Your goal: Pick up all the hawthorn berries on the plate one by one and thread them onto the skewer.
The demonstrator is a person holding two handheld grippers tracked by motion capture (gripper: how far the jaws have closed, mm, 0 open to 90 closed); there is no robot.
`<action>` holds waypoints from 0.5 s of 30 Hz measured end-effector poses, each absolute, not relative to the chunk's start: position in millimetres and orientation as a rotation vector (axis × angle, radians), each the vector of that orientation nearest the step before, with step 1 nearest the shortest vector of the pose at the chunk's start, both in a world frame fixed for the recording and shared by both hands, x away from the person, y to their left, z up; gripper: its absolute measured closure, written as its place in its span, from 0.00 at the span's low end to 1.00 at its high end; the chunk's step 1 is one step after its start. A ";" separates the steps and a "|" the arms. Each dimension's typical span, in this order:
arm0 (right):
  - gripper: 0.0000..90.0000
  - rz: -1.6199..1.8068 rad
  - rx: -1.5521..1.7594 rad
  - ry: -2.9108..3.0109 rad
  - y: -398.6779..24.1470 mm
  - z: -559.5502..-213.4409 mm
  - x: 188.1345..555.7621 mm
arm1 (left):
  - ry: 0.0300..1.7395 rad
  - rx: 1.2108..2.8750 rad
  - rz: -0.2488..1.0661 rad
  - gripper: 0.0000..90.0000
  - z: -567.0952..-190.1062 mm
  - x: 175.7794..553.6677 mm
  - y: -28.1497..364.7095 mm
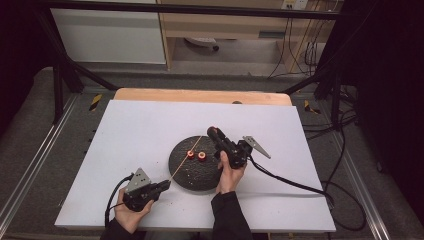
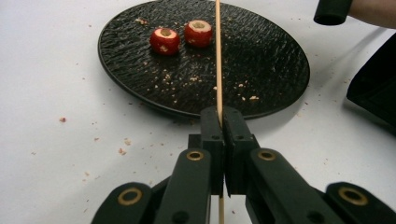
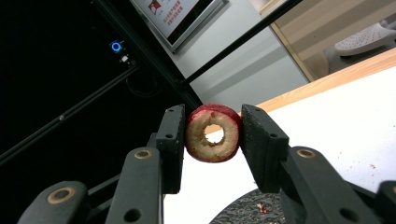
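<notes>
Spanning most of the high view: white rectangular tabletop (image 1: pixel 140 150), bare apart from scattered crumbs. Near its middle, round black textured plate (image 1: pixel 197 172), crumbs on it too.

Left gripper (image 1: pixel 162 186) sits low at the plate's near-left edge, jaws clamped tight on a thin wooden skewer (image 2: pixel 218 60). Skewer runs from the jaws up and across the plate, tip angled toward the far side.

Right gripper (image 1: pixel 212 132) is raised over the plate's far-right edge, jaws closed on a red cored fruit ring (image 3: pixel 213 133), pale flesh with a hole through the centre. Gripped by the skin on both sides, hole axis facing the gripper camera, so the bore is clear for threading.

Two more red cored fruit pieces (image 2: pixel 181 36) lie side by side on the plate's far half, just left of the skewer in the left gripper view. Can't tell whether the nearer one touches the stick.

Progress, my read: early. Nothing visibly threaded on the skewer. Pick of the first ring is done. Left: line bore up with skewer tip, push on, repeat for the other two.
</notes>
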State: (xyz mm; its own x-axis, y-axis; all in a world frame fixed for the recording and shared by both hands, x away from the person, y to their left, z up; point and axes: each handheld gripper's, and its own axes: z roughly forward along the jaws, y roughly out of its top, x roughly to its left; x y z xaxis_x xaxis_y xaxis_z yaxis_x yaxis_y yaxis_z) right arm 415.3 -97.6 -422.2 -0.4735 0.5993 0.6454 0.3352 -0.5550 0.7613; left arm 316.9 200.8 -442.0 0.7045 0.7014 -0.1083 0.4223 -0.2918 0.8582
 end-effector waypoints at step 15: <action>0.69 2.206 1.482 1.304 -95.3 -424.6 412.0 | 0.844 1.940 0.334 0.98 -443.8 315.4 187.5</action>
State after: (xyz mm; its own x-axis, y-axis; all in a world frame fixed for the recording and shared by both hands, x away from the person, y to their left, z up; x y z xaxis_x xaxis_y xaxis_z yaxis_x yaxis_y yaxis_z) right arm 412.0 -95.3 -424.6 -0.4866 0.5720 0.6603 0.3029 -0.5985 0.7416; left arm 315.4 187.5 -443.8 0.7232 0.6812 -0.1137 0.4187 -0.3015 0.8566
